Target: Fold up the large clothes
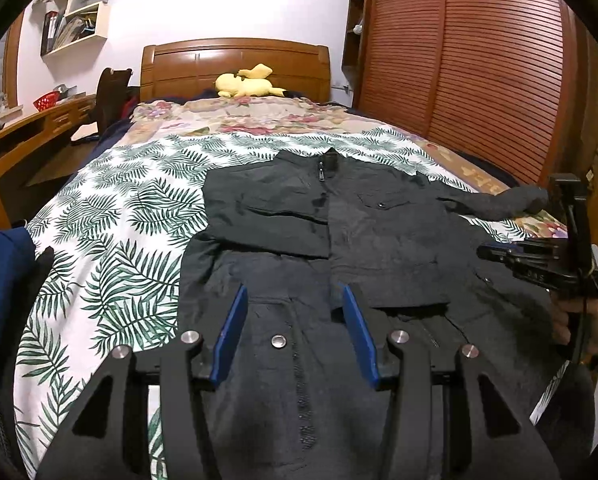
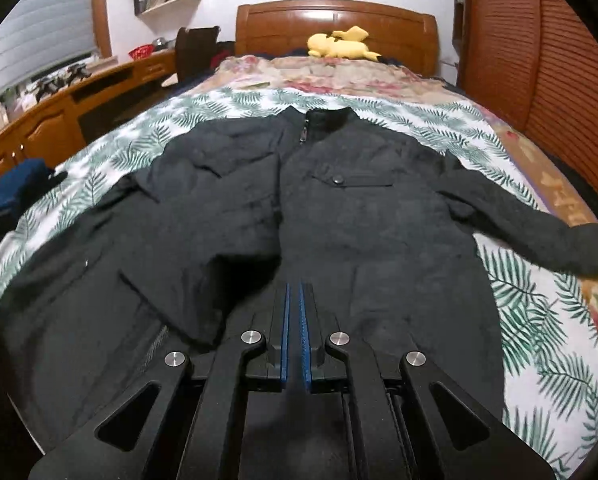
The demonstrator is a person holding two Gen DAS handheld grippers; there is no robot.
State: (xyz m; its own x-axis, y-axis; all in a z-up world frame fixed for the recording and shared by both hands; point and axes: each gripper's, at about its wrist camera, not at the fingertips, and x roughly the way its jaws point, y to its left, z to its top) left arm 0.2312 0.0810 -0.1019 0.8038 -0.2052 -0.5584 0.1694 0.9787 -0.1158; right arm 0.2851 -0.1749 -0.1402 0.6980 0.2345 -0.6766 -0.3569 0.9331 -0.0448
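One dark jacket point(image 1: 339, 236) lies front-up on the bed point(image 1: 111, 208), collar away from both tongs, spread over the one leaf-print cover point(image 2: 539, 320).

Left to right in the left wrist view: one blue garment point(image 1: 3, 280) sits at the bed's edge, far left of the left tongs point(image 1: 295, 308). These tongs are released, their two blue pads wide apart and nothing between them, hovering over the jacket's lower front, where one metal snap point(image 1: 278, 341) shows between the fingers. Right of them, the right tongs point(image 1: 495, 254) appear side-on above the jacket's right part, gripped by one hand point(image 1: 579, 320).

In the right wrist view, the right tongs point(image 2: 295, 292) are clenched, the two pads nearly touching with only a thin slit between; whether cloth is pinched there cannot be told. The jacket's one folded-in sleeve point(image 2: 203, 280) lies just left of them, the other sleeve point(image 2: 539, 228) stretches out far right.

One yellow plush toy point(image 2: 341, 46) rests beyond both tongs by the headboard point(image 2: 335, 20).
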